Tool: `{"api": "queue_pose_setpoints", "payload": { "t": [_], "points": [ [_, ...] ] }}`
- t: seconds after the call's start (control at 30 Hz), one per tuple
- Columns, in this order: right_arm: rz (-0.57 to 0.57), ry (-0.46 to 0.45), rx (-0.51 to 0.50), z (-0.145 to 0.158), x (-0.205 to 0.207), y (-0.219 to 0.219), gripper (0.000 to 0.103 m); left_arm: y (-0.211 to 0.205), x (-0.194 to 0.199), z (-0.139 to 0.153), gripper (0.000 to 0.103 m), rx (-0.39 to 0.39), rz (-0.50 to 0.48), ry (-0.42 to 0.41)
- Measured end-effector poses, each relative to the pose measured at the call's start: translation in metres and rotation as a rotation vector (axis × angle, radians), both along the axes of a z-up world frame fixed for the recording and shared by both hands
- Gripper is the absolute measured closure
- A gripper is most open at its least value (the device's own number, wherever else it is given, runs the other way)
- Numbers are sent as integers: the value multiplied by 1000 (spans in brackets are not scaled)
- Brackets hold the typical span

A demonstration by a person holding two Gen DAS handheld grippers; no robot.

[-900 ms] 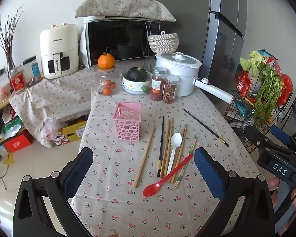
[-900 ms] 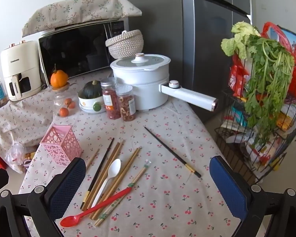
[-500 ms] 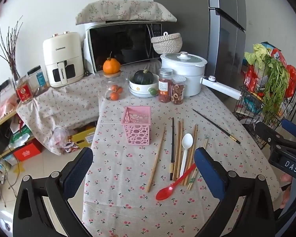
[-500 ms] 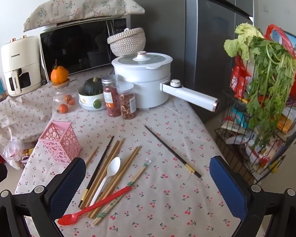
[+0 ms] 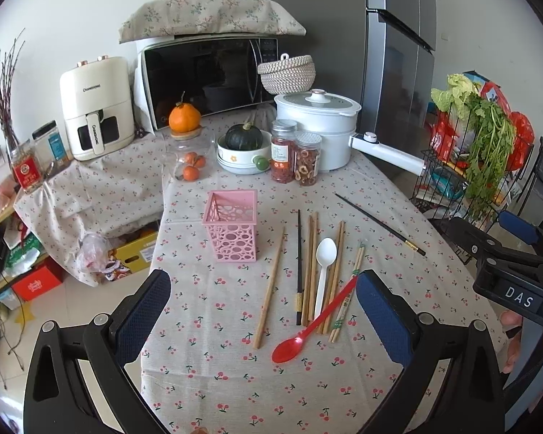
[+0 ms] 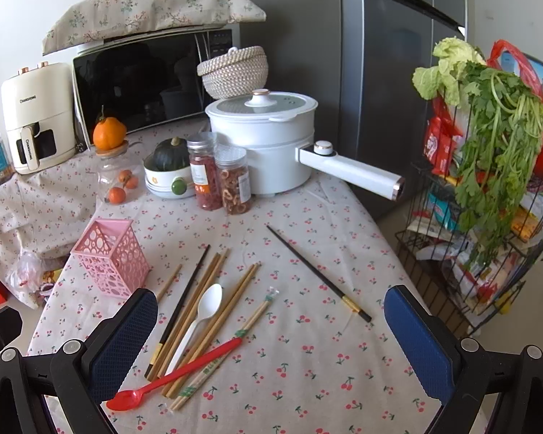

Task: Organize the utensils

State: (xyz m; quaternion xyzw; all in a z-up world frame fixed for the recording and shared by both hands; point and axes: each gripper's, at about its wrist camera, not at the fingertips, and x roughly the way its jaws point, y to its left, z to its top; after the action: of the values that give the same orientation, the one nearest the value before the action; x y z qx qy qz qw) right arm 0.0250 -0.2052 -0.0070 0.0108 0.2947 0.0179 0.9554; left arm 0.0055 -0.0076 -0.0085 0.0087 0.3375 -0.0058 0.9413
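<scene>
**Utensils: loose on cherry-print cloth, none gripped**

Utensils lie in a loose cluster beyond both claws, all flat on the tablecloth [image 5: 380, 217].

- Left gripper [image 5: 262, 311]: jaws spread wide, nothing between the pads, held above the near table edge.
- Right gripper [image 6: 271, 340]: jaws spread wide, nothing held, above the cloth near the table's right side.
- Red spoon [image 5: 313, 320]: nearest item, bowl toward the camera, handle lying diagonally across the wooden chopsticks.
- White spoon [image 5: 324, 267]: bowl pointing away, lying among the wooden chopsticks.
- Wooden chopsticks [image 5: 309, 264]: several, roughly parallel; 1 lone stick [image 5: 269, 287] lies apart on the left; a green-banded pair [image 5: 347, 296] lies on the right.
- Black chopstick [image 5: 299, 264]: in the cluster, gold band near its close end.
- Second black chopstick [image 6: 316, 273]: well apart to the right, lying diagonally.
- Pink basket [image 5: 231, 224]: upright, left of the cluster, no utensils visible inside.
- Behind: 2 spice jars [image 5: 295, 152], white pot [image 5: 316, 123], bowl with squash [image 5: 242, 144], microwave [image 5: 206, 76].
</scene>
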Motion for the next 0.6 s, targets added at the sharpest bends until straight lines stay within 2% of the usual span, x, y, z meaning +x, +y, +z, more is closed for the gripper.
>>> {"api": "queue_pose_setpoints", "payload": {
  "t": [0.6],
  "points": [
    [-4, 21, 31, -1, 3, -5, 0, -1, 3, -1, 0, -4, -9, 14]
  ]
}}
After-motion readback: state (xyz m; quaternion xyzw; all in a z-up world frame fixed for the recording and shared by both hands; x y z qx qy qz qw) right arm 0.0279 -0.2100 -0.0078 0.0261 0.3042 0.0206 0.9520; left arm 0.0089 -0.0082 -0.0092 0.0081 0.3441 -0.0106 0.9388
